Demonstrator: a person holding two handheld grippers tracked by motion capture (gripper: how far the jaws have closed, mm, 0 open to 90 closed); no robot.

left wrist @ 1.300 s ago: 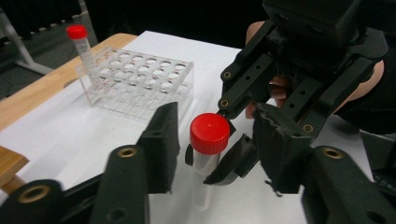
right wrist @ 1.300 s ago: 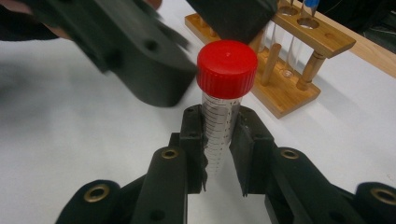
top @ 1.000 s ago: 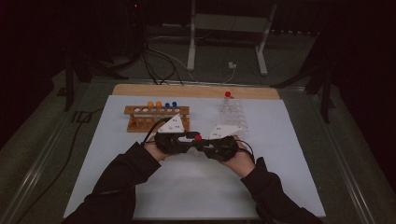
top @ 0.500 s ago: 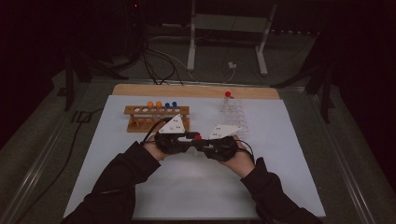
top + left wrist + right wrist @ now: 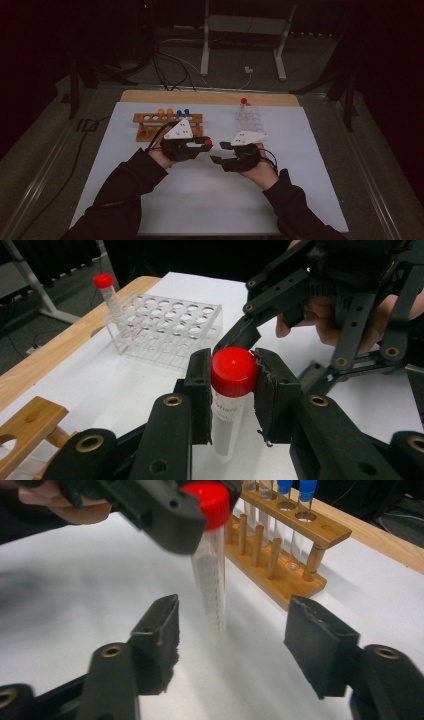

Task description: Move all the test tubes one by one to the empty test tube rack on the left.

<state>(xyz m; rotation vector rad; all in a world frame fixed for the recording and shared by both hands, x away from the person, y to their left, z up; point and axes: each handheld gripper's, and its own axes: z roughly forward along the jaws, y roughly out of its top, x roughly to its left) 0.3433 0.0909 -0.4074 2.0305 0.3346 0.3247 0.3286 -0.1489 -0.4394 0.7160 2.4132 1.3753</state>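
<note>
A clear tube with a red cap (image 5: 233, 371) hangs upright above the white mat, its tip just off the surface. My left gripper (image 5: 207, 143) is shut on it, the pads (image 5: 272, 390) pressing on both sides of the cap. My right gripper (image 5: 220, 153) faces it from the right. Its jaws have just been opening and now stand apart. In the right gripper view the tube (image 5: 212, 580) hangs just ahead of the right gripper (image 5: 232, 635), and neither pad touches it.
A wooden rack (image 5: 150, 121) with orange-capped and blue-capped tubes stands behind the left hand. A clear plastic rack (image 5: 249, 120) holds one red-capped tube (image 5: 243, 102) at its far corner. A wooden board (image 5: 210, 97) borders the white mat (image 5: 200, 200) at the back.
The right gripper's jaws have opened and come off the tube. The left gripper keeps its hold on the cap. Both hands stay about where they were.
</note>
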